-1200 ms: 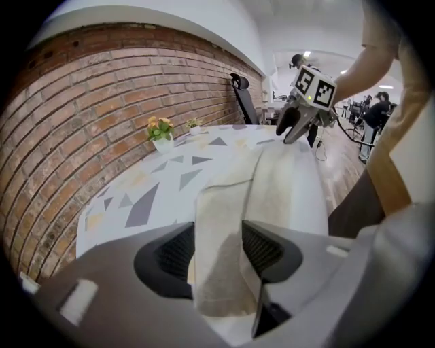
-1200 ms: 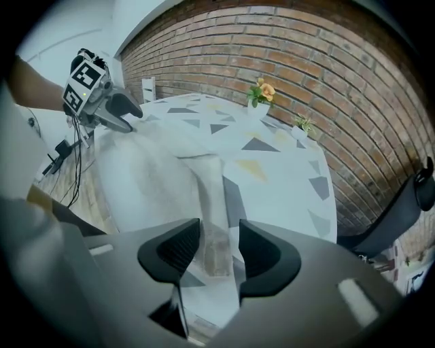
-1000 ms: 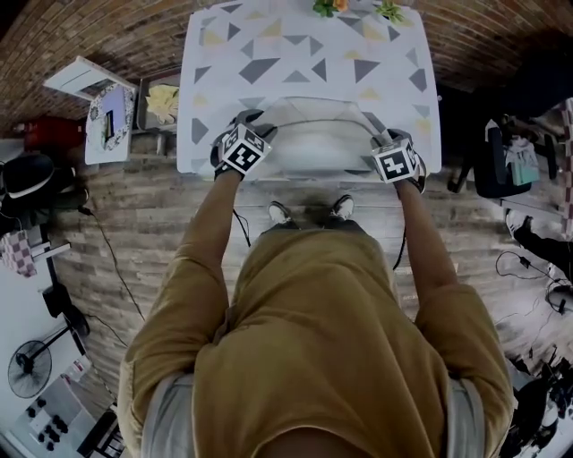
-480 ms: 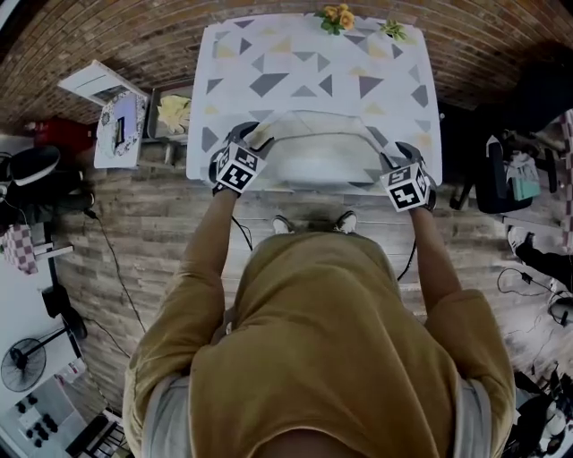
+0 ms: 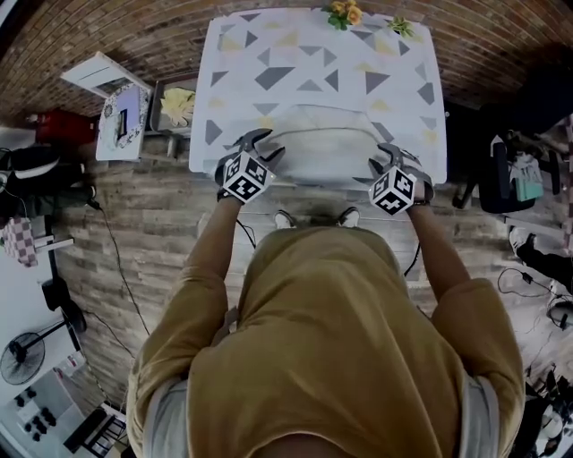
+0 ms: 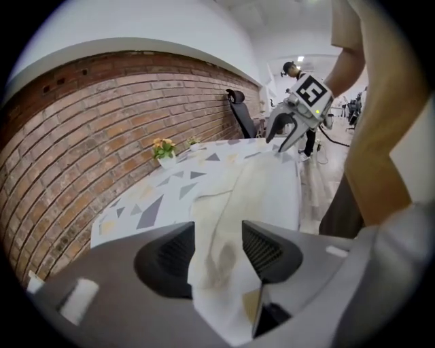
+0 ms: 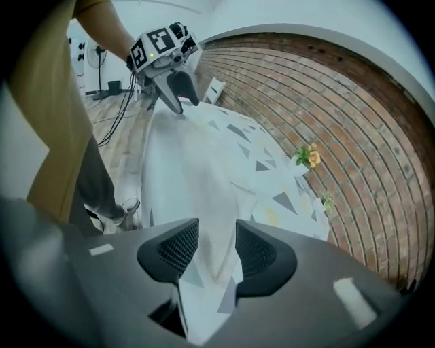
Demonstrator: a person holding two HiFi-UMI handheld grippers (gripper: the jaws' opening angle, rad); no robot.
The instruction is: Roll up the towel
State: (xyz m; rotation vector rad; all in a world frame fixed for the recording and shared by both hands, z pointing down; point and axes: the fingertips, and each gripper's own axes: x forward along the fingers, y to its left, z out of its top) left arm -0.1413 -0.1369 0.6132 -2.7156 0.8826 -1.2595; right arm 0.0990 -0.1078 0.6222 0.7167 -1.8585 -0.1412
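Towel (image 5: 322,148): one, white, lying across the near edge of the table (image 5: 233,89), which is covered by a triangle-print cloth.

Left gripper (image 6: 217,248): jaws partly closed, pads pinching the towel's left near corner; the fabric bunches between them.

Right gripper (image 7: 216,248): jaws at a similar narrow gap, pinching the towel's right near corner. Patterned cloth shows just under the jaws; whether it is caught too cannot be told.

The head view shows both grippers at once, well apart at opposite ends of the towel, plus the person's two shoes on the plank floor. Only the left gripper view shows a black office chair (image 6: 241,112) by the brick wall.

Count: two grippers, one towel, one table, two small plants (image 5: 345,13) at the table's far edge.
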